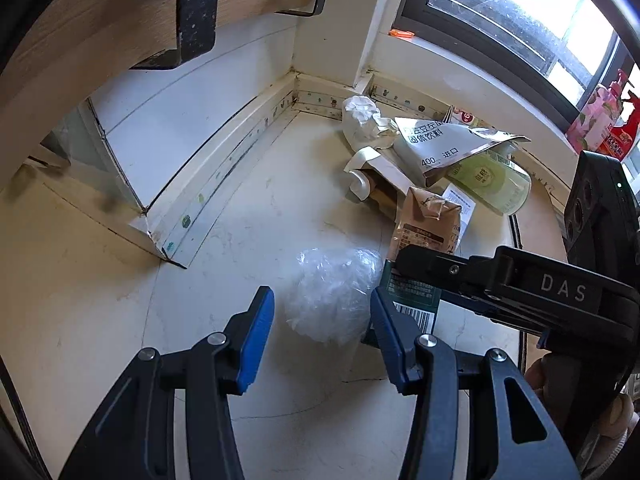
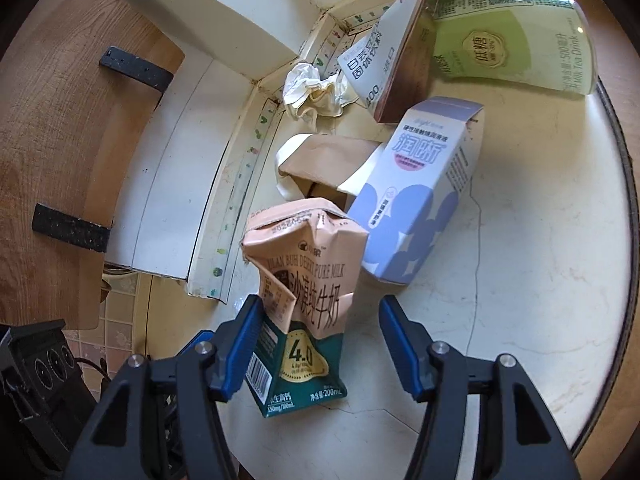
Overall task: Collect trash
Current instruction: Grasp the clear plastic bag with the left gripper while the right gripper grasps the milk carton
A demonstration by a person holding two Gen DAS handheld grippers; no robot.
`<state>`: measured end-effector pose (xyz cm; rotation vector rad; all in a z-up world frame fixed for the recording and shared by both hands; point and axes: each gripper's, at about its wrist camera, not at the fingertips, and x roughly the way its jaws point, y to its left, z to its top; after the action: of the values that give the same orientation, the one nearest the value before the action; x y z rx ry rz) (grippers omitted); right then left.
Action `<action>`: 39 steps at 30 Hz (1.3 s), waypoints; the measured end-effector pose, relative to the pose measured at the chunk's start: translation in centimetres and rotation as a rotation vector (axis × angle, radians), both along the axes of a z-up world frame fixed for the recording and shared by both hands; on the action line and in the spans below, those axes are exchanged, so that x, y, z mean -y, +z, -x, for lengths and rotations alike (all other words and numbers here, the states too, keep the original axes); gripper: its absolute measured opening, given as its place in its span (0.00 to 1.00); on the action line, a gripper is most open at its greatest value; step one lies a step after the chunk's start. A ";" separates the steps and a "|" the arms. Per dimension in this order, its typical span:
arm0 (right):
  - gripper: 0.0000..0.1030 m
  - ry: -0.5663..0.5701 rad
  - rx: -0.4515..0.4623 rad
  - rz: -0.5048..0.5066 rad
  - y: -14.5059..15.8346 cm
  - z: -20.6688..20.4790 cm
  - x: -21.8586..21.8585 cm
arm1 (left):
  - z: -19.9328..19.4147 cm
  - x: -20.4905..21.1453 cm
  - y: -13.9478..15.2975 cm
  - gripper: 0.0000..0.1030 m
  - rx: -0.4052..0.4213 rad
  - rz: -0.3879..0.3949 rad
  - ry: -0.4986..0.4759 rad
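Pale stone-look table [image 2: 520,280], smooth, with hairline cracks, set in a corner under a window [image 1: 500,12]

Left gripper [image 1: 322,320]: blue-padded jaws partly apart, a crumpled clear plastic bag [image 1: 332,292] lying between them; whether the pads touch it I cannot tell

Right gripper [image 2: 320,344]: jaws partly apart around a crushed milk carton [image 2: 308,292], peach top, dark green base, creased card. Left pad looks against the carton's barcode side; right pad stands clear of it, so no grip shown

Just behind the carton: a lilac and white box [image 2: 420,200] lying tilted, and a brown paper bag [image 2: 320,160], open and soft-folded. Behind those a wad of crumpled white paper [image 2: 308,92] near the wall trim, a stiff white pouch [image 2: 380,60] with silvery lining, and a pale green bottle [image 2: 512,52] on its side

Wood-grain board with black brackets [image 2: 136,68] on the left
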<state>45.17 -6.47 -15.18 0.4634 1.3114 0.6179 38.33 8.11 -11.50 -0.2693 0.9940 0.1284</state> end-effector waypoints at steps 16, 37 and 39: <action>0.35 0.014 0.014 0.065 2.2 2.4 4.8 | -3.0 0.9 -1.9 0.47 -0.035 0.027 -0.030; 0.35 0.018 0.050 0.086 3.7 5.6 4.9 | 0.8 2.9 -0.8 0.25 0.017 0.031 -0.107; 0.35 0.016 0.057 0.097 3.9 6.4 4.8 | 2.2 3.1 -0.1 0.25 0.021 0.025 -0.118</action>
<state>38.75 -11.25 -11.24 0.3543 1.2855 0.5742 36.16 5.03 -11.60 -0.2337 0.9891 0.0055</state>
